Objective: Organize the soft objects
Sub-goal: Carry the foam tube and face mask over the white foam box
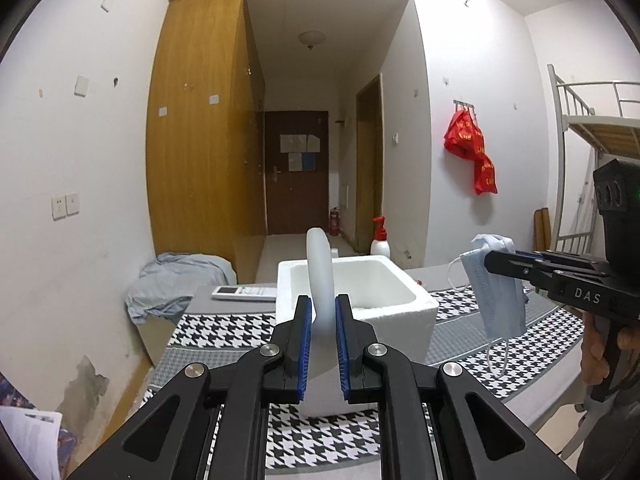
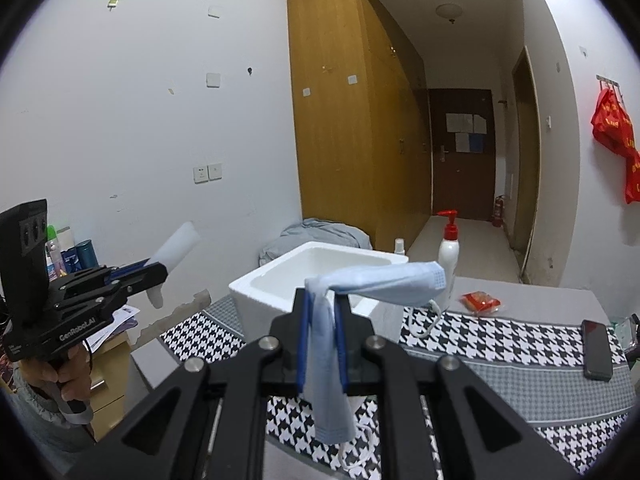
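Note:
A white foam box (image 1: 356,296) (image 2: 320,276) stands open on the houndstooth tablecloth (image 1: 224,328) (image 2: 500,336). My left gripper (image 1: 323,312) (image 2: 158,268) is shut on a white soft foam piece (image 1: 320,272) (image 2: 176,248), held on edge above the cloth in front of the box. My right gripper (image 2: 322,308) (image 1: 490,258) is shut on a light blue face mask (image 2: 360,284) (image 1: 496,292), which droops from the pads with its white ear loops hanging. Both are held in the air near the box.
A white remote (image 1: 244,293) lies left of the box. A red-capped pump bottle (image 2: 448,248) (image 1: 380,240) stands behind it. A red packet (image 2: 480,303) and a black phone (image 2: 597,350) lie at the right. A grey cloth heap (image 1: 176,280) sits by the wardrobe (image 1: 200,120).

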`<state>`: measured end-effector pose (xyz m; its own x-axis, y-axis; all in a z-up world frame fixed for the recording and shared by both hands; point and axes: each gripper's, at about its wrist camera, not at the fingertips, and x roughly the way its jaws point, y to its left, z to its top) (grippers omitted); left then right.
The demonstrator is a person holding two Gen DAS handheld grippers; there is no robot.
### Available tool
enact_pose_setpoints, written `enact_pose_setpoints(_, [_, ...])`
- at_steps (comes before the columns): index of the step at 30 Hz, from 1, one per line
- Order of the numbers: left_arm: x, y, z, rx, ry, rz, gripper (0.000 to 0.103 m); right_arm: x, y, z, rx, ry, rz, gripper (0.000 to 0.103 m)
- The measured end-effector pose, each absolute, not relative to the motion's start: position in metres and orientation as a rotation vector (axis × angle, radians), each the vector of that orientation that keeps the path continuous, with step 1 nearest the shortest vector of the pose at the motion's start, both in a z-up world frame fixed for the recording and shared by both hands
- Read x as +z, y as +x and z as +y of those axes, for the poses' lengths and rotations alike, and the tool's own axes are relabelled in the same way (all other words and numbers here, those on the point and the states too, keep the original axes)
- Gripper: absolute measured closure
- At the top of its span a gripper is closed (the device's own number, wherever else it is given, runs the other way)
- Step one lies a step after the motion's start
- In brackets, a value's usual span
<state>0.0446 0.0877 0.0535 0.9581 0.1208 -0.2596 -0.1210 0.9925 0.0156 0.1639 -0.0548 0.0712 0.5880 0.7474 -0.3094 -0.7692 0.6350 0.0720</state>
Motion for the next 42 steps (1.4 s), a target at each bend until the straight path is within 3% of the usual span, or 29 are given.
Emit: enact_pose_setpoints(42, [0.055, 0.083, 0.155, 0.237, -0.037, 0.305, 0.09, 0.083, 0.234, 0.026, 0.95, -0.105, 0.386, 0.088])
